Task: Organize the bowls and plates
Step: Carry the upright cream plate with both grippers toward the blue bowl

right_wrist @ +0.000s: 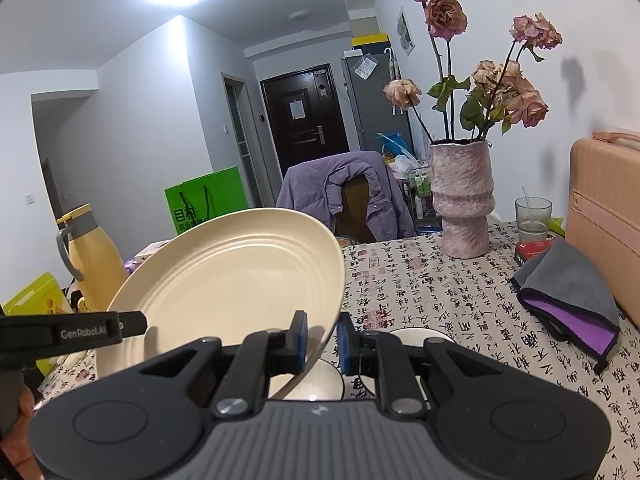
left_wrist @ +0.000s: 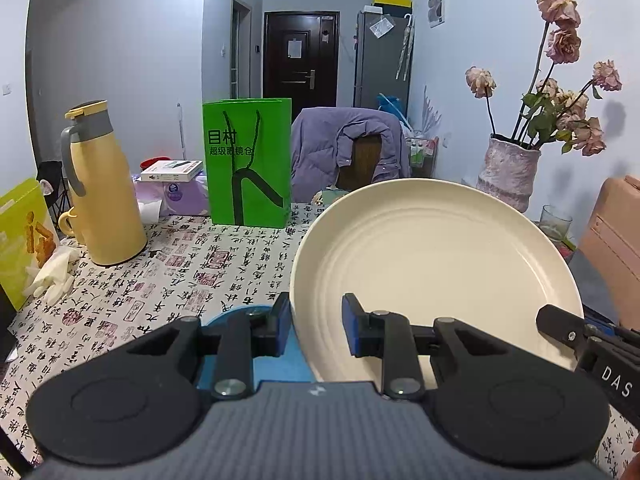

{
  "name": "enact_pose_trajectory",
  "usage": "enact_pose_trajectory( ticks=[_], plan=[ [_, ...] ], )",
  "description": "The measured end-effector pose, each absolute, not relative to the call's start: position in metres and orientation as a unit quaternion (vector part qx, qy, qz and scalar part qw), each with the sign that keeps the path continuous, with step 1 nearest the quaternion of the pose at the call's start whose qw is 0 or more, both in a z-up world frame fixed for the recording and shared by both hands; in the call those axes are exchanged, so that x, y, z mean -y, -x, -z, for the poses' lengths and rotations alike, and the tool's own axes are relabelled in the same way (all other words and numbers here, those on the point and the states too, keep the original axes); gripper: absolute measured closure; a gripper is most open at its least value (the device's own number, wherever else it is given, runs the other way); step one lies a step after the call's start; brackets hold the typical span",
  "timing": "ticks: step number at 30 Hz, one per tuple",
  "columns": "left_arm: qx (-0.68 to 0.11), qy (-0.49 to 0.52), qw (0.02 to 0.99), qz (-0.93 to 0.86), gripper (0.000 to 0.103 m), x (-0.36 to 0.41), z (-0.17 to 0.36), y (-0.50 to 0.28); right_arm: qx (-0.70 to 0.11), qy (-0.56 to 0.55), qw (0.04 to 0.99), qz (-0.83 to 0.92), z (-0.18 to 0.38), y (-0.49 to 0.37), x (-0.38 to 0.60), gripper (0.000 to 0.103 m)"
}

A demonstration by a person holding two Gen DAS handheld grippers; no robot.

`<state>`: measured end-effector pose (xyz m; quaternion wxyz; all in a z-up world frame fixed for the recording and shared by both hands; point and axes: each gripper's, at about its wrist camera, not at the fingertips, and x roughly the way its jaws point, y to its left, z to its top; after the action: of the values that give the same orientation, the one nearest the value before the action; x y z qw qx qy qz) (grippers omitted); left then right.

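My left gripper [left_wrist: 316, 326] & right gripper [right_wrist: 322, 344] each pinch opposite rims of the cream plate [left_wrist: 432, 264], both clamped on it. Plate's tilted, off the table [left_wrist: 224, 256], above a blue dish [left_wrist: 256, 368], prob. to stack there.

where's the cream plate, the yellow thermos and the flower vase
cream plate [left_wrist: 436, 264], left wrist view, on its ribbed inner face
yellow thermos [left_wrist: 106, 200], left wrist view, on the middle of its body
flower vase [right_wrist: 462, 200], right wrist view, on its pink textured side
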<state>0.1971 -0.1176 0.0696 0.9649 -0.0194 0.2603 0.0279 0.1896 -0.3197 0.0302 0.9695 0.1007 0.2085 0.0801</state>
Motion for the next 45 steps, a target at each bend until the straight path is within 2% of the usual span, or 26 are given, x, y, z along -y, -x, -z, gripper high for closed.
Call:
enact_pose_trajectory(
  ticks=[28, 45],
  plan=[
    [-0.276, 0.053, 0.960, -0.009, 0.076, 0.076, -0.042, -0.150, -0.207, -0.086, 0.971, -0.082, -0.019, -0.144, 0.289, 0.088],
    [-0.249, 0.064, 0.966, -0.008, 0.076, 0.063, -0.036, -0.120, -0.197, -0.093, 0.972, -0.094, -0.008, -0.116, 0.280, 0.087]
  ],
)
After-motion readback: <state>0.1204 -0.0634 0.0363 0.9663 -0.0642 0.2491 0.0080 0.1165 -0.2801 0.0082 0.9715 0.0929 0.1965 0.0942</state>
